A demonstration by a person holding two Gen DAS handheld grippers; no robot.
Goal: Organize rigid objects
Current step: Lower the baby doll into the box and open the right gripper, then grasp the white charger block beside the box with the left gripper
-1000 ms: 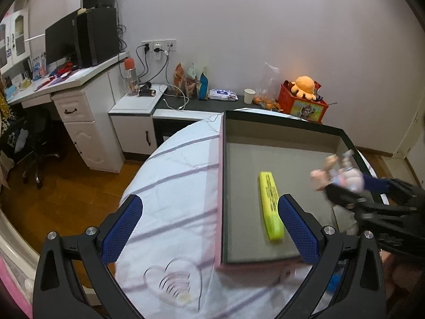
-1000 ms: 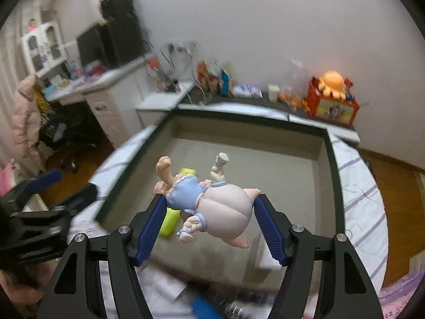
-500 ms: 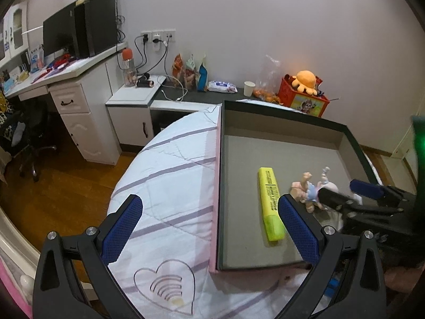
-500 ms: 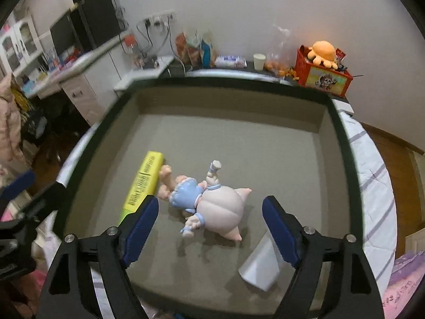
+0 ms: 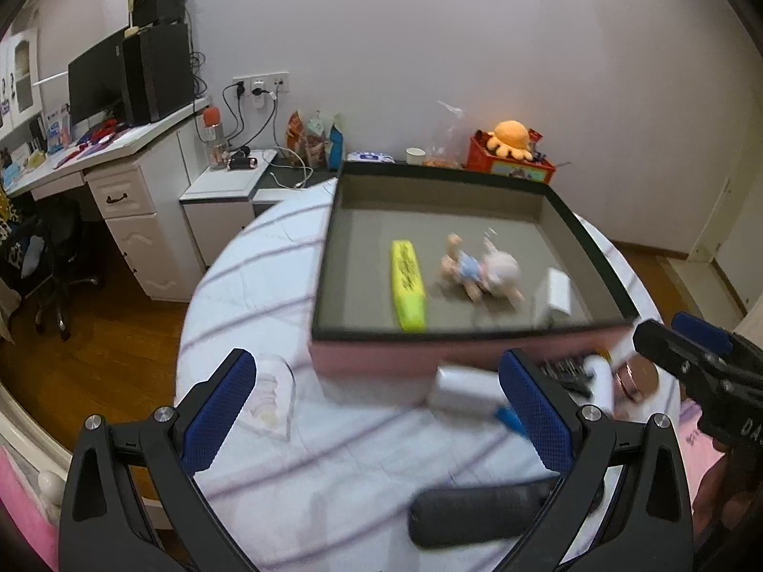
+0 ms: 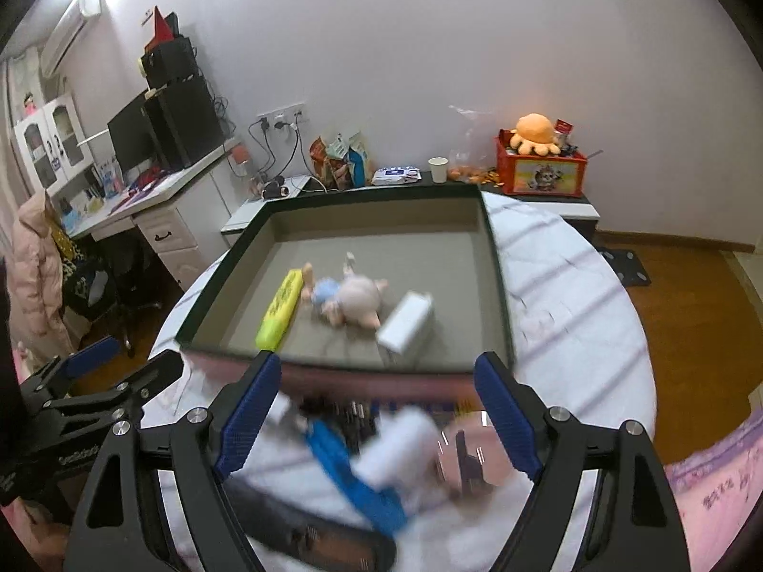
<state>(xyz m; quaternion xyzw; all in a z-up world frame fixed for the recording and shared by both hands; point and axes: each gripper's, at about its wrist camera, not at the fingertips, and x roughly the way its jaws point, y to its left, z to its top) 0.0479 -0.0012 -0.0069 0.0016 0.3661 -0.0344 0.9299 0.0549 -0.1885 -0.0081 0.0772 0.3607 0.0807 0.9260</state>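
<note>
A pink box with a dark rim (image 5: 477, 329) (image 6: 334, 367) stands on the round white table. Inside lie a yellow highlighter (image 5: 407, 283) (image 6: 281, 310), a small pig doll in blue (image 5: 481, 269) (image 6: 345, 298) and a white block (image 5: 558, 293) (image 6: 405, 321). My left gripper (image 5: 381, 410) is open and empty, in front of the box. My right gripper (image 6: 376, 410) is open and empty, above a blurred pile of loose items (image 6: 381, 457) in front of the box. The right gripper shows at the right of the left wrist view (image 5: 686, 348).
A black remote-like bar (image 5: 481, 515) (image 6: 310, 529), a blue item (image 6: 353, 476), a white item (image 5: 462, 391) and a clear heart-shaped piece (image 5: 269, 395) lie on the tablecloth. A desk with monitor (image 5: 95, 143) stands left; a red toy box (image 6: 539, 171) stands behind.
My right gripper let go of the pig doll, which now lies in the box, and drew back toward the near side. My left gripper also drew back from the box.
</note>
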